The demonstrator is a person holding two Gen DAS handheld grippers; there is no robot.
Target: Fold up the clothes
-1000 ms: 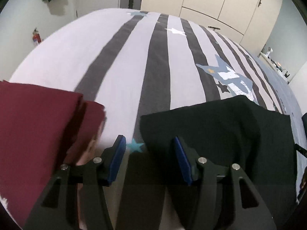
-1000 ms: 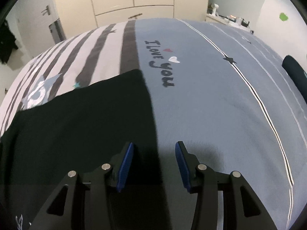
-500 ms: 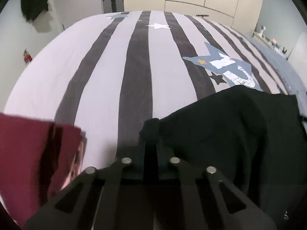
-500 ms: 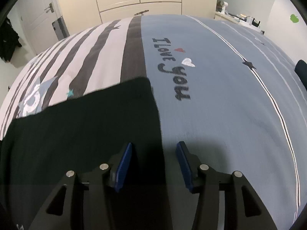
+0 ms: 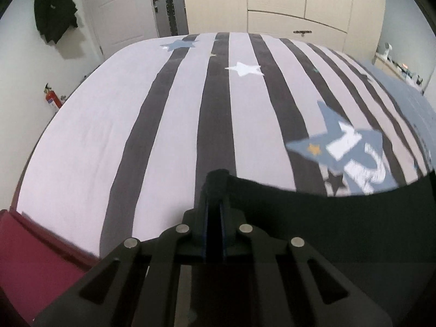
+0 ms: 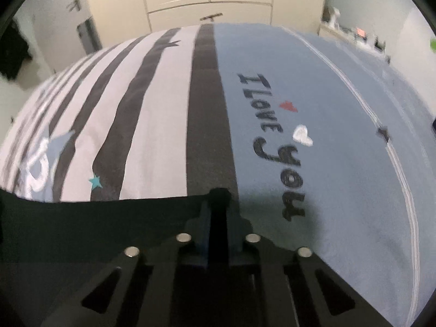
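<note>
I had the left gripper (image 5: 215, 190) and right gripper (image 6: 219, 204) each pinching a corner of the black garment (image 5: 340, 231), its edge stretched between them.

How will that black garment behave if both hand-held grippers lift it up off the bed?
The black garment is probably floppy: its top edge already sags in a curve between the pinched corners. It looks thin and light, bunching small where the left hand-held gripper and right hand-held gripper clamp it. The middle will likely droop and swing.
</note>
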